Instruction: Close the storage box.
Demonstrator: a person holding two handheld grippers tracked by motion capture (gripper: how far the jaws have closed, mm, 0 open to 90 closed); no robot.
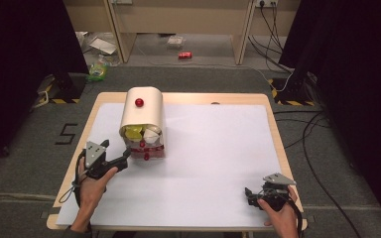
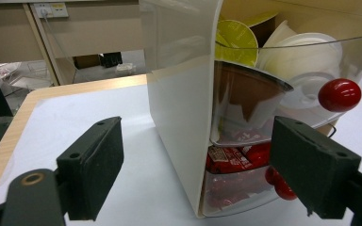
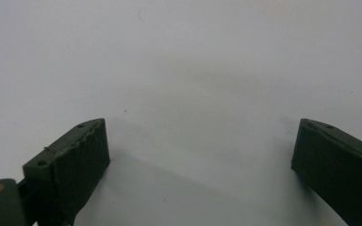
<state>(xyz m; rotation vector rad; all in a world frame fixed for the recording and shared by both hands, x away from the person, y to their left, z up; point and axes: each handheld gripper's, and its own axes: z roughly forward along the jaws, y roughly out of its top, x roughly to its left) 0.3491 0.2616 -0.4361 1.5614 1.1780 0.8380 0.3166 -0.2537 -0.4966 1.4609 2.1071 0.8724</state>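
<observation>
**Left jaws at the box's front corner**

Left gripper (image 1: 124, 157) sits at the lower left corner of the box (image 1: 142, 115), a cream bread-bin-style dispenser with clear front bins. Jaws apart, nothing pressed between them. In the left gripper view the box's near vertical edge (image 2: 202, 141) stands ahead, between the two pads and closer to the right one. Left pad (image 2: 94, 165) lies off the cream side wall with bare white sheet between; right pad (image 2: 311, 165) lies before the clear front, beside the lower red knob (image 2: 278, 181). Upper red knob (image 2: 339, 94) is above and just beyond the right pad.

Box's long axis runs away from the person; its front faces them. Bins show yellow and white pods above, red packets (image 2: 231, 157) below.

Right gripper (image 1: 250, 194) rests well apart, near the table's near right corner, jaws wide over the bare sheet (image 3: 179, 70).

Judgement: the left hand is by far the nearer; the coming move likely turns on shifting the jaws rightward to straddle a knob, not the corner.
</observation>
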